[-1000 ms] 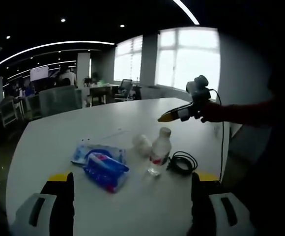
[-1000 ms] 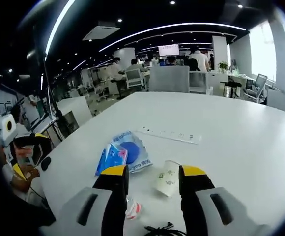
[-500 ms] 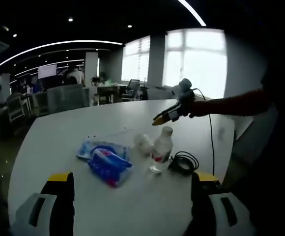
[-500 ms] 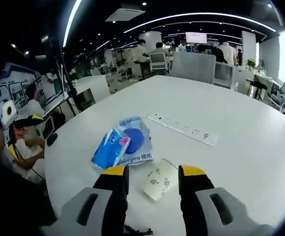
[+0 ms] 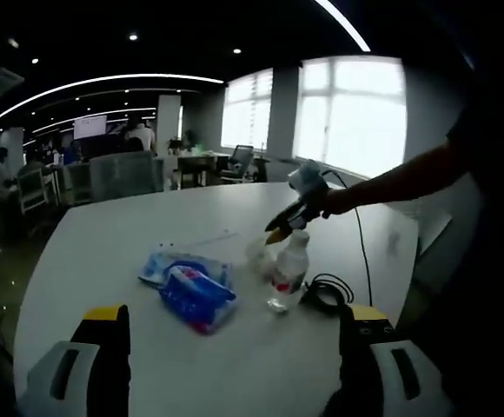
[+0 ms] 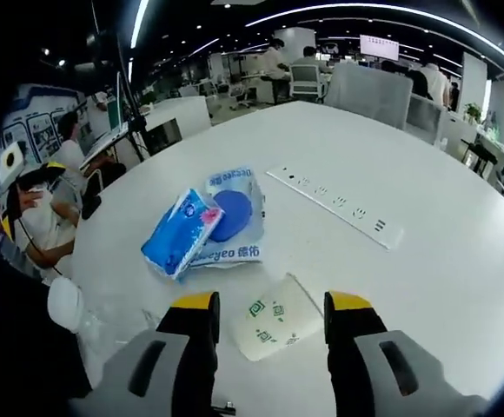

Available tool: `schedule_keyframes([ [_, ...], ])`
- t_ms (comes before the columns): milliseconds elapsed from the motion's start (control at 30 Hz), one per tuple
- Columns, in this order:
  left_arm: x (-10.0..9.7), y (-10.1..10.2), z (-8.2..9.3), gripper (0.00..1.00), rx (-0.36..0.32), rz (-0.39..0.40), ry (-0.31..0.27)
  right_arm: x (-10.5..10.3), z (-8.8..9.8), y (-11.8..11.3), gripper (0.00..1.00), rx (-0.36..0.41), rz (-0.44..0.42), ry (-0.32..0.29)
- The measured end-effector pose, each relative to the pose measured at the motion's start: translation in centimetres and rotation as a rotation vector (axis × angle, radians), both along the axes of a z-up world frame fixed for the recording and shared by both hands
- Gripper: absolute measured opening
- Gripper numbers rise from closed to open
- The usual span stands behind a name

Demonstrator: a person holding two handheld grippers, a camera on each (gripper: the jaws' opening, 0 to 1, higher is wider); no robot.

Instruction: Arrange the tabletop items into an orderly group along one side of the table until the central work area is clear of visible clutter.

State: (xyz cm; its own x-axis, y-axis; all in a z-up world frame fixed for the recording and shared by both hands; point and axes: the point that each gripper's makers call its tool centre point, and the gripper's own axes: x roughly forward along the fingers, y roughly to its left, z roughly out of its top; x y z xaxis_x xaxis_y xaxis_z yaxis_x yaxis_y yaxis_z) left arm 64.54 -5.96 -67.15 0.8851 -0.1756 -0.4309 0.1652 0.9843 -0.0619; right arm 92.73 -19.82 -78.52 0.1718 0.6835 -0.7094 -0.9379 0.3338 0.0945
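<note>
Straddling paper cup (image 6: 274, 320), right gripper (image 6: 269, 306) spread wide | left gripper (image 5: 232, 314) wide | table (image 6: 460, 261) edge far

paper cup (image 6: 276, 318) lies on table (image 6: 460, 217) | tissue pack (image 6: 179, 231) on flat packet (image 6: 228, 217), left of cup | power strip (image 6: 334, 206) behind cup

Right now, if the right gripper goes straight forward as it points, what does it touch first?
Most likely the paper cup lying on its side on the table. It sits between the open jaws of the right gripper, though how far ahead is unclear.
</note>
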Motion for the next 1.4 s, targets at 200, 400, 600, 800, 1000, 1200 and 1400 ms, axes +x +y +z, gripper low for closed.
schedule_keyframes([
  [200,0.7,0.2,0.3,1.0,-0.007,-0.025,-0.005,0.1,-1.3,0.0,0.44,-0.046,0.046,0.03],
  [400,1.0,0.6,0.3,1.0,-0.01,-0.038,0.004,0.6,-1.8,0.3,0.4,-0.053,0.079,0.036],
  [600,1.6,0.9,-0.1,1.0,-0.007,-0.043,0.025,1.6,-2.8,0.7,0.33,-0.086,0.105,0.042],
  [800,2.1,1.2,-0.5,1.0,-0.015,-0.045,0.039,1.1,-2.8,1.8,0.23,-0.065,0.128,0.094],
  [1000,3.2,1.9,-0.8,0.99,-0.021,-0.037,0.04,1.6,-3.0,2.1,0.13,-0.069,0.143,0.113],
  [1200,4.3,2.0,-1.0,0.99,-0.028,-0.049,0.038,2.3,-2.7,2.1,0.0,-0.04,0.132,0.149],
  [1400,4.6,1.8,-1.2,0.99,-0.028,-0.06,0.04,1.2,-2.8,1.7,0.0,-0.041,0.12,0.206],
])
